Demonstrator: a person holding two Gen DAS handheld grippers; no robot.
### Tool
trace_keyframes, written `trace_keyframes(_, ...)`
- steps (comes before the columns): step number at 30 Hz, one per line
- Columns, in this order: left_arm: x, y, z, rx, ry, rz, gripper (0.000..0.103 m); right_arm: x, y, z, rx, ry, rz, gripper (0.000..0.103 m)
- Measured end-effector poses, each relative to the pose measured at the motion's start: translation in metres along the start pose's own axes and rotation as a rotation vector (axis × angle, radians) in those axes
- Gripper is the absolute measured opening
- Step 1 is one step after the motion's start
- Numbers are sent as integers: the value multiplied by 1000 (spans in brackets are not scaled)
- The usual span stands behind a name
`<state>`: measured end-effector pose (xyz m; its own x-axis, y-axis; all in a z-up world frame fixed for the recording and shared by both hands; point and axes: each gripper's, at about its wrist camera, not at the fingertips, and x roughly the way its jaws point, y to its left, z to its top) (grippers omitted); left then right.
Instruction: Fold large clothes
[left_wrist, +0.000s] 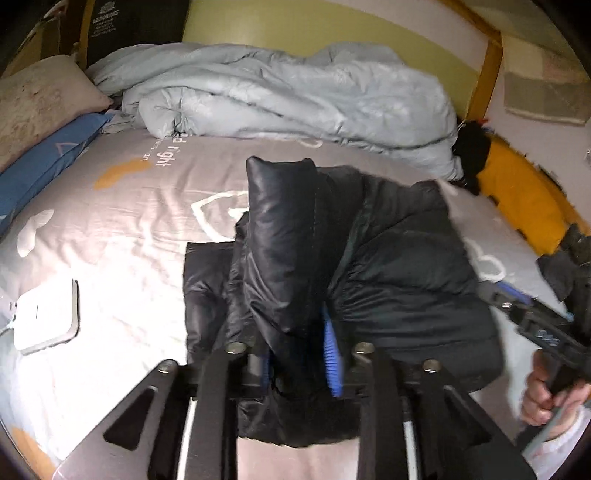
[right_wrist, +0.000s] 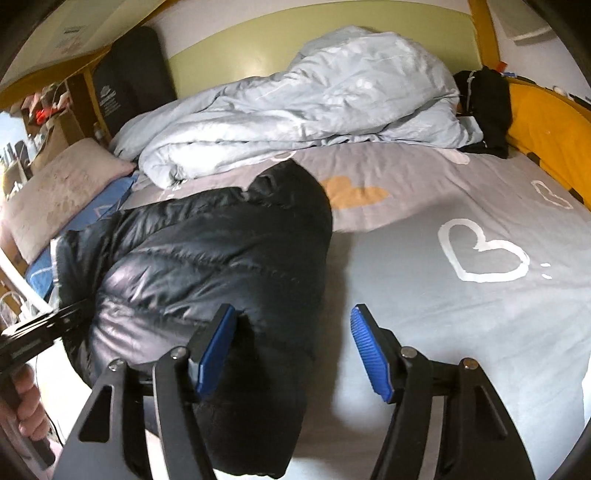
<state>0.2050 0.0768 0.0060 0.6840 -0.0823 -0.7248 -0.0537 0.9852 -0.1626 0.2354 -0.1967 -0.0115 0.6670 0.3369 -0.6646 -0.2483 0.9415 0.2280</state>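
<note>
One black puffer jacket (right_wrist: 207, 266), mid-bed: light, puffy, slick, springy. Left gripper (left_wrist: 299, 354) pinching a fold; right gripper (right_wrist: 291, 350) agape, empty, hem at nine o'clock. Best gripped at seams.

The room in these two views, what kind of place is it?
Most likely a bedroom: a bed with a grey heart-print sheet, a crumpled pale blue duvet and a pillow. A black puffer jacket lies on the bed.
</note>
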Motion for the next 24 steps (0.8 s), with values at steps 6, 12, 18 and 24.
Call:
trace_keyframes(6, 15, 22, -5, -72, 44, 101, 70, 6, 0, -3, 10, 25, 6, 70)
trace_keyframes(12, 51, 49, -23, -239, 190, 103, 91, 15, -3, -6, 38, 59, -4, 84)
trace_keyframes(18, 31, 54, -14, -248, 97, -53, 70, 14, -2, -5, 21, 67, -9, 69)
trace_keyframes(24, 1, 42, -6, -145, -69, -185, 44, 21, -4, -7, 51, 133, 98, 34)
